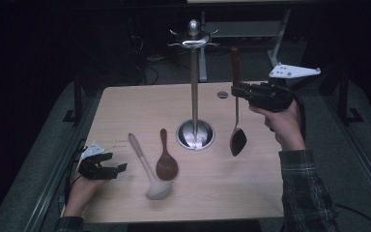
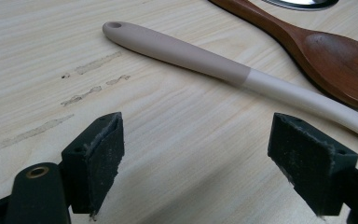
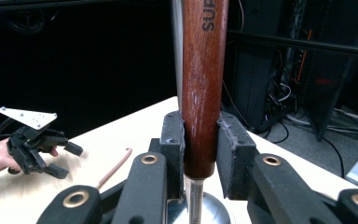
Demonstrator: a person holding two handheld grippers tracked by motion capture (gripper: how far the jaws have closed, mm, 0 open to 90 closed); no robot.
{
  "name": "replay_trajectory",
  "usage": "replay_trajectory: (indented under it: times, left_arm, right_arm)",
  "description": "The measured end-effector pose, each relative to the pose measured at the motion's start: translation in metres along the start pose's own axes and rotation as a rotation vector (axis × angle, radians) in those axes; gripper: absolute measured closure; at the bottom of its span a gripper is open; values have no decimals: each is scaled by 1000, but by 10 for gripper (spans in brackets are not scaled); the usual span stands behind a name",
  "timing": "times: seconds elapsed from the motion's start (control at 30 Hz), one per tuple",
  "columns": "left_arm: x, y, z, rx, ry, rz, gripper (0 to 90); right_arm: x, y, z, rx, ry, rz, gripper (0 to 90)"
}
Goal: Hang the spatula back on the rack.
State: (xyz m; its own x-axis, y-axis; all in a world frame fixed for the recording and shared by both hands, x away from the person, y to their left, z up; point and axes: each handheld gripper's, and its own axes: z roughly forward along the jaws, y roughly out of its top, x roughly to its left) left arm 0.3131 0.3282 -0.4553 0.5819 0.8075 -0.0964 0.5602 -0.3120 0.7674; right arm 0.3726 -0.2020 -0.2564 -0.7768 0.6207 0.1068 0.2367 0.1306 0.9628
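Observation:
My right gripper (image 1: 235,91) is shut on the dark wooden handle (image 3: 204,70) of a utensil (image 1: 237,141), which hangs upright above the table with its metal shaft and dark bowl pointing down, right of the steel utensil stand (image 1: 194,87). The pads (image 3: 173,140) press the handle's lower end from both sides. At the table's left front my left gripper (image 1: 120,169) rests open, nothing between its jaws (image 2: 196,158). Just beyond it lie a beige ladle (image 1: 142,162) (image 2: 191,53) and a brown wooden spoon (image 1: 166,162) (image 2: 335,56).
The stand's round base (image 1: 195,134) sits mid-table and its hooks (image 1: 193,42) are up at the top. A small round grommet (image 1: 222,94) is near the wooden table's (image 1: 212,193) far edge. Dark racks and cables lie beyond the table.

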Motion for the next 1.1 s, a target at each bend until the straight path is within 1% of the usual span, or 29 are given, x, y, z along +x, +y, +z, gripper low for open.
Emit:
replay_trajectory:
  times: [0.03, 0.07, 0.1, 0.27, 0.3, 0.5, 0.67, 0.77, 0.93, 1.1]
  left_arm:
    - [0, 0, 0, 0, 0, 0, 181]
    - [0, 0, 0, 1, 0, 0, 181]
    - [0, 0, 0, 0, 0, 0, 181]
    - [0, 0, -1, 2, -1, -2, 181]
    - [0, 0, -1, 2, -1, -1, 181]
    - [0, 0, -1, 1, -1, -2, 181]
    - [0, 0, 0, 4, -1, -1, 181]
    - [1, 0, -1, 4, -2, 0, 181]
    - [0, 0, 0, 5, -2, -1, 181]
    - [0, 0, 0, 6, -2, -1, 181]
  right_arm:
    - [2, 6, 2, -2, 6, -9, 738]
    - [2, 6, 2, -2, 6, -9, 738]
    - [2, 11, 5, -5, 11, -22, 738]
    - [3, 19, 9, -3, 10, -30, 738]
    - [4, 21, 10, -6, 16, -31, 738]
    - [3, 25, 17, -1, 26, -24, 738]
    - [3, 30, 21, -9, 37, -30, 737]
    - [3, 32, 23, -3, 40, -34, 737]
    - [2, 31, 27, 10, 35, -28, 736]
    - [0, 33, 32, 18, 41, -24, 735]
